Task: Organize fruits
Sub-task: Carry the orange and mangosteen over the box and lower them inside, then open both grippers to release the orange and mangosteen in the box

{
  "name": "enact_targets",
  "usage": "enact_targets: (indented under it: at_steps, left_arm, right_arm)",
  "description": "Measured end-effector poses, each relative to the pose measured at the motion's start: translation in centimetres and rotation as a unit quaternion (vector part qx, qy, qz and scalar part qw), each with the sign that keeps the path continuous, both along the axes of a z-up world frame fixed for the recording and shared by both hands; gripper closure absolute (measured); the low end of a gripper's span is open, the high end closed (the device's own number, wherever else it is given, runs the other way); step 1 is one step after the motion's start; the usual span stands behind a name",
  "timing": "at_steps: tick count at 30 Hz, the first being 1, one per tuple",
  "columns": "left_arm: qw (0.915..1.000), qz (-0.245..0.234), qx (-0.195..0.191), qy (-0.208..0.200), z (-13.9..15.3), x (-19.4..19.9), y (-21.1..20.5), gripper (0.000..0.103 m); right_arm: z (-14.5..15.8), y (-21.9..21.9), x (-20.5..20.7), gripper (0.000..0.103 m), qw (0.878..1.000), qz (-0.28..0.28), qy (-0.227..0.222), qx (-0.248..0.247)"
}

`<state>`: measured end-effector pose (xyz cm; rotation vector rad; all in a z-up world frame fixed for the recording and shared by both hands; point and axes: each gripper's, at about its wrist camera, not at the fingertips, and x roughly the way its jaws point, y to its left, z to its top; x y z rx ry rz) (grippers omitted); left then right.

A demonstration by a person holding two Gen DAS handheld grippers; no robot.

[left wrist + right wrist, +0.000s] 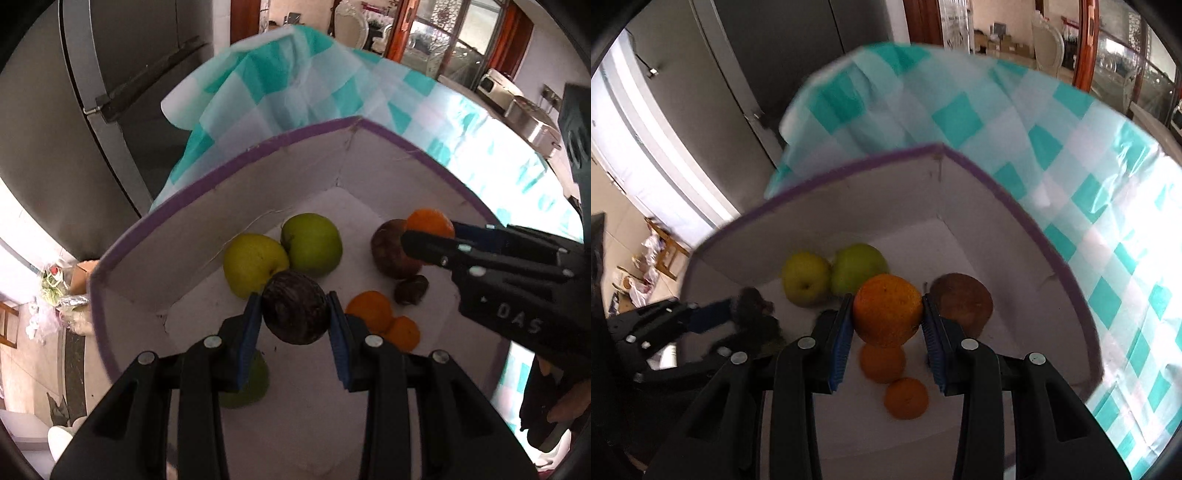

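A white box with a purple rim (221, 177) (849, 166) holds the fruit. My left gripper (294, 314) is shut on a dark wrinkled passion fruit (295, 306) above the box floor. My right gripper (887, 314) is shut on an orange (888, 310), which also shows in the left wrist view (430, 221). Two green apples (280, 251) (834, 273) lie at the back left. A brown round fruit (391, 247) (964, 299) lies at the right. Two small oranges (384, 319) (894, 380) lie on the floor near the front. A small dark fruit (410, 290) lies beside the brown one.
The box stands on a table with a teal and white checked cloth (295, 85) (1071, 147). A grey fridge (92, 110) stands behind at the left. Another green fruit (251, 384) shows partly under my left fingers. A kitchen counter with metal pans (524, 114) is at the far right.
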<state>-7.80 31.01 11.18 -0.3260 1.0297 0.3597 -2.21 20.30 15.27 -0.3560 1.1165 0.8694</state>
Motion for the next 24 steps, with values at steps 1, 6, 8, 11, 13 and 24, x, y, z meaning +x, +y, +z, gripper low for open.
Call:
enact_targets:
  at_steps: [1,6,8,11,13,24]
  left_arm:
    - [1.0000,0.002,0.000,0.002,-0.2,0.3,0.1,0.067]
    - [0.9996,0.003,-0.009,0.028,-1.2,1.3,0.6,0.067]
    - [0.9988,-0.006,-0.009,0.048,-1.6,1.7,0.3,0.067]
    - [0.9975,-0.011,-0.001,0.069,-2.1,2.1,0.1,0.060]
    - [0.9974,-0.010,0.002,0.072,-2.1,2.1,0.1,0.046]
    - [0.9975,-0.017,0.012,0.067,-2.0,2.1,-0.4,0.037]
  right_arm:
    - [-0.5,0.1,0.3,0.066,1.000,0.001,0.002,-0.006]
    - [-3.1,0.6,1.3,0.066,0.999,-0.002,0.012,-0.035]
    - [-3.6,0.6,1.5,0.066,0.999,-0.004,0.019,-0.043]
    - [-3.5,1.0,1.5,0.065,0.999,-0.006,0.012,-0.045]
    - [-3.7,1.2,1.4,0.064,0.998,-0.008,0.011,-0.054]
    - [-3.5,0.0,2.0,0.052,0.998,-0.050,0.029,-0.029]
